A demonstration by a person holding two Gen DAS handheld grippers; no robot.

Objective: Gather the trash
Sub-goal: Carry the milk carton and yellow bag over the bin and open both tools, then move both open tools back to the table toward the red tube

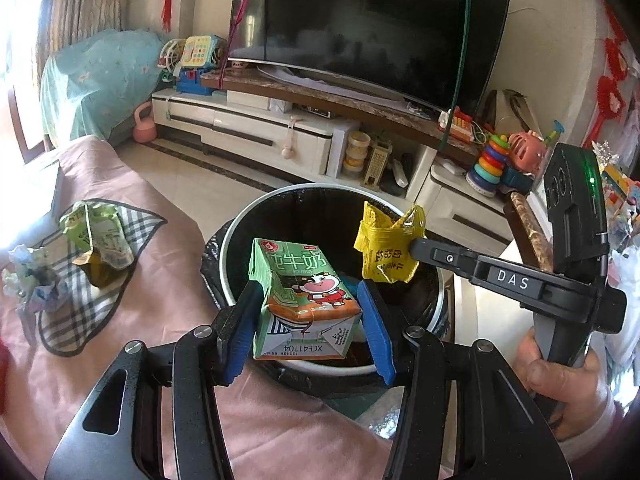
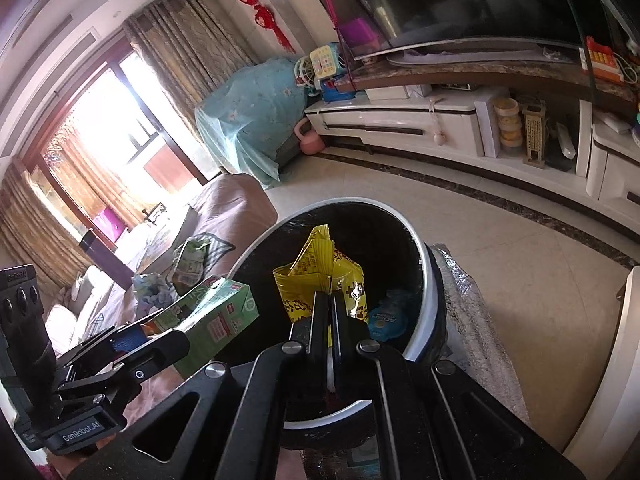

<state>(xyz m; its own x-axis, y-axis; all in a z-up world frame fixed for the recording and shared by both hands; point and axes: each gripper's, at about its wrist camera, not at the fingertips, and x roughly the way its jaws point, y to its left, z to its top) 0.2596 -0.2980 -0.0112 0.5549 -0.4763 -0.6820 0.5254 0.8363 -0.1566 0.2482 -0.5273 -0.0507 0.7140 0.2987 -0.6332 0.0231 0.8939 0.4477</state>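
Observation:
My left gripper (image 1: pixel 308 300) is shut on a green milk carton (image 1: pixel 304 300), its blue pads (image 1: pixel 250 308) pressed on both sides. The carton hangs over the near rim of a round black-lined trash bin (image 1: pixel 256 204). My right gripper (image 2: pixel 330 296) is shut on a crumpled yellow wrapper (image 2: pixel 316 276), held above the bin's opening (image 2: pixel 424 264). In the left wrist view that wrapper (image 1: pixel 384 256) sits at the tip of the right gripper (image 1: pixel 416 246), held by a hand at the right. A blue packet (image 2: pixel 390 316) lies inside the bin. The carton (image 2: pixel 208 312) also shows at left in the right wrist view.
A pink-covered sofa (image 1: pixel 132 352) at left carries a checked cloth (image 1: pixel 100 292), a crumpled green pouch (image 1: pixel 100 240) and crumpled paper (image 1: pixel 32 276). Behind the bin runs a white TV cabinet (image 1: pixel 248 128) with a large television (image 1: pixel 368 28) and toys (image 1: pixel 496 156).

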